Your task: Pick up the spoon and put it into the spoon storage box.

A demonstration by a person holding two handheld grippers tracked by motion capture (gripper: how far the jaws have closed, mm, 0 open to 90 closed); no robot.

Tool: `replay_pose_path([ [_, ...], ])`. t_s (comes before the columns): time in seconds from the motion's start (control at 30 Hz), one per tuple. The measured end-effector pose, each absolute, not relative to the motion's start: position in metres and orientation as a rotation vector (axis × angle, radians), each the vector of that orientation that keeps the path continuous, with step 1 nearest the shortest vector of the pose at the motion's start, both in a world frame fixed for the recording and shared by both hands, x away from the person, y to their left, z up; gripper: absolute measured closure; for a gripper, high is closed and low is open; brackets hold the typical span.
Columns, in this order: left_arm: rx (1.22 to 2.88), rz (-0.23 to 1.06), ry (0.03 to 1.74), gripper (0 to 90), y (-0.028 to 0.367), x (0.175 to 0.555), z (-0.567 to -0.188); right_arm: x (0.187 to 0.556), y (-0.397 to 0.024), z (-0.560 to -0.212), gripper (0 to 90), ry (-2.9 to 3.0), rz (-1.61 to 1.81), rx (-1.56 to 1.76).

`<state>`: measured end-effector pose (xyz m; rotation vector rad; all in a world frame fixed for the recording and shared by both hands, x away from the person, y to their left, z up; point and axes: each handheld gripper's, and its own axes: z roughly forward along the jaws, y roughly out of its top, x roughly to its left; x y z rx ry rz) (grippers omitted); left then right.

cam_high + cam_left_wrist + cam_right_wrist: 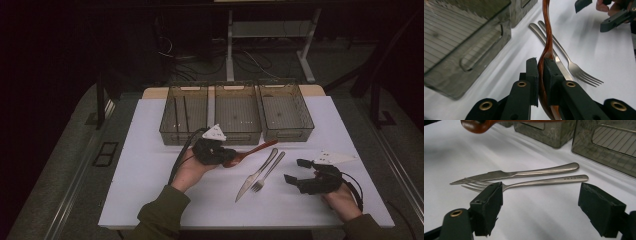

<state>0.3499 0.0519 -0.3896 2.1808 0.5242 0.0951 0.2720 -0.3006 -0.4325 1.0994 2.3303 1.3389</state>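
A reddish-brown wooden spoon (251, 151) hangs just above the white table (150, 170), and my left gripper (226, 159) is shut on its bowl end. In the left gripper view the jaws (541, 65) pinch the spoon (547, 32), whose handle points away from me. A steel knife (254, 177) and fork (268, 172) lie side by side mid-table. My right gripper (295, 171) rests open just right of them. In the right gripper view its jaws (544, 202) stand wide apart in front of the fork (544, 182) and knife (524, 173), holding nothing.
Three smoky see-through bins stand in a row at the back of the table: left (182, 136), middle (240, 137), right (287, 134). The table's front edge lies close to both forearms. Dark floor and table legs lie beyond.
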Motion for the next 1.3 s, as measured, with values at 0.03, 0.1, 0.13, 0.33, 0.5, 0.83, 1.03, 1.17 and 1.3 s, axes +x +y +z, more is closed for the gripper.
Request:
replay_pose_path([
  [0.03, 2.183, 0.103, 0.527, 82.2, 0.052, 0.351, -0.387, 0.272, -0.301, -0.432, 19.0, 2.330, 1.340, 1.101],
  [0.1, 2.181, 0.111, 0.528, 82.2, 0.053, 0.354, -0.383, 0.272, -0.300, -0.432, 19.1, 2.327, 1.339, 1.103],
  [0.13, 2.177, 0.116, 0.527, 82.2, 0.054, 0.355, -0.380, 0.272, -0.300, -0.433, 19.1, 2.327, 1.339, 1.107],
  [0.33, 2.165, 0.139, 0.513, 82.2, 0.056, 0.365, -0.363, 0.272, -0.300, -0.433, 19.1, 2.326, 1.334, 1.107],
  [0.5, 2.153, 0.161, 0.522, 82.2, 0.055, 0.376, -0.351, 0.272, -0.300, -0.433, 19.1, 2.326, 1.333, 1.106],
  [0.83, 2.144, 0.244, 0.571, 82.3, 0.052, 0.405, -0.327, 0.272, -0.301, -0.432, 19.1, 2.328, 1.336, 1.100],
  [1.03, 2.139, 0.286, 0.613, 82.3, 0.051, 0.425, -0.319, 0.271, -0.301, -0.432, 19.1, 2.327, 1.338, 1.100],
  [1.17, 2.142, 0.314, 0.658, 82.3, 0.051, 0.439, -0.322, 0.272, -0.301, -0.432, 19.1, 2.327, 1.338, 1.102],
  [1.3, 2.152, 0.347, 0.704, 82.3, 0.052, 0.454, -0.329, 0.272, -0.301, -0.432, 19.1, 2.328, 1.340, 1.103],
])
